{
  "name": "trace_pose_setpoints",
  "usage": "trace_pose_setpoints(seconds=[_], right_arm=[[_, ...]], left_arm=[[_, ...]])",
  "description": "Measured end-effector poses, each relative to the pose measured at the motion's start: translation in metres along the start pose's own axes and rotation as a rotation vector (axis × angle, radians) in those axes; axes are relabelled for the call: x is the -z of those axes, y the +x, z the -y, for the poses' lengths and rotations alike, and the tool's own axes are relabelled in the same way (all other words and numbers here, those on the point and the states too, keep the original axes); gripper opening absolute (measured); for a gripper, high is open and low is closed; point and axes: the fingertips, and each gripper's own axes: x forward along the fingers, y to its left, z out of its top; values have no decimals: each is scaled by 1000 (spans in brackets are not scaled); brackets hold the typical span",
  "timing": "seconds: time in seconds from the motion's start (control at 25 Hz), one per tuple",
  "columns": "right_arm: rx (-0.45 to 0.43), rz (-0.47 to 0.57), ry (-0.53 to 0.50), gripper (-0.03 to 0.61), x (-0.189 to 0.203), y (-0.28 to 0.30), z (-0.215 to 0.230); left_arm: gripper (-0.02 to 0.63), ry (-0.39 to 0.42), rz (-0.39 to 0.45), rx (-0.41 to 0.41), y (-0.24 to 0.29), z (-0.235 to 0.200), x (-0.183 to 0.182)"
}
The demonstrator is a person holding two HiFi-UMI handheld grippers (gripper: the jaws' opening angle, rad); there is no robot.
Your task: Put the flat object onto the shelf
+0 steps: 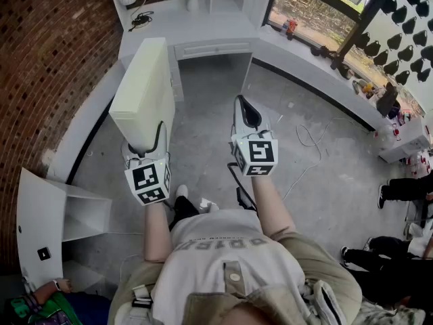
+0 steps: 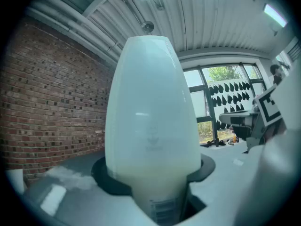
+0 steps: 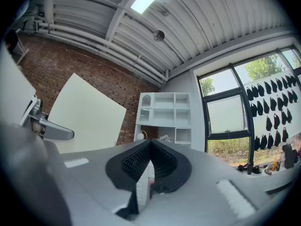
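Clamped upright between fingers of left gripper (image 1: 144, 147): cream flat panel (image 1: 143, 90), jutting level ahead. Right gripper (image 3: 149, 147) jaws pressed together (right of the panel, apart), aimed toward white shelf unit (image 3: 164, 114).

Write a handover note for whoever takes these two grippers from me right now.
Left gripper: clamped on the near end of the cream flat rectangular panel, which is held off the floor and sticks out ahead.
Right gripper: shut, empty.
White open shelf unit: against the far wall, ahead.
Done: panel is in hand.
Left: carry it over and set it on the shelf.
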Motion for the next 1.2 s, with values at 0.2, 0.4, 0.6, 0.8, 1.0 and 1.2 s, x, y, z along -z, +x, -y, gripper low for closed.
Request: trace_pose_setpoints(seconds=[0.2,0.4,0.6,0.8,1.0,1.2], right_arm=[[-7,1,-4,0,0,1,-2],[-16,6,-17,0,-2,-1,2],[-23,6,-18,0,0,0,7],[-31,5,-15,0,2,0,15],[-39,34,141,0,2,4,30],[-119,64,586,221,10,16,52]], left_arm=[[293,-1,5,-3,1,-1,-2],[291,-5,5,-5,1,5,-4],[291,-18,3,-5,5,9,-2],[291,-38,2,-4,10,18,-1],[291,-138,23,4,19,20,-4],[291,-452,97,45,40,12,-14]])
